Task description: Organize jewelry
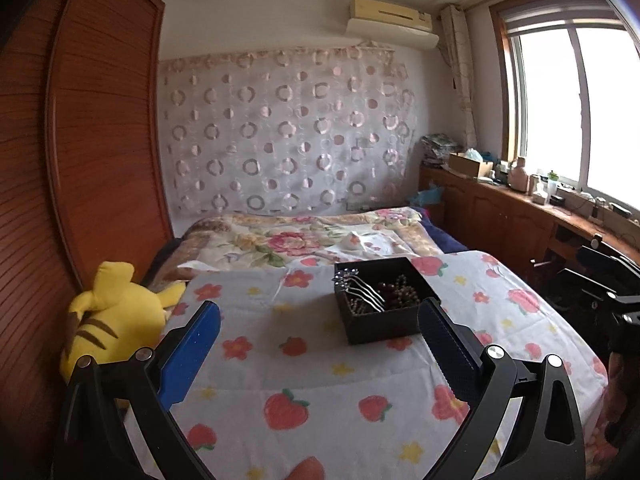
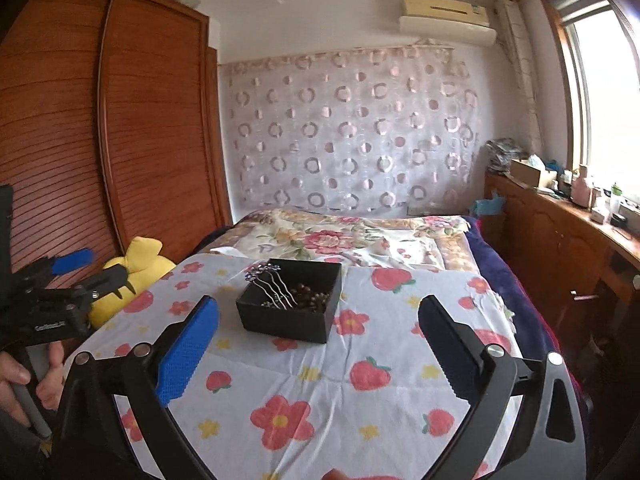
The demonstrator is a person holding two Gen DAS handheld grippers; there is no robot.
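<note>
Both hand-held grippers, left hand-held gripper [image 1: 320,344] and right hand-held gripper [image 2: 320,340], spread wide and empty, small black square cardboard box [image 2: 290,304] just ahead; silver wavy-pronged hairpin [image 2: 272,286] propped over rim, likely tipped out by any nudge.

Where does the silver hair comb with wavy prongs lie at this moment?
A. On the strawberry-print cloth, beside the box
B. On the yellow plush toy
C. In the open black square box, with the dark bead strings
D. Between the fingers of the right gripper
C: the silver hair comb with wavy prongs leans inside the open black square box, over the dark bead strings; both grippers stand open and empty.
</note>
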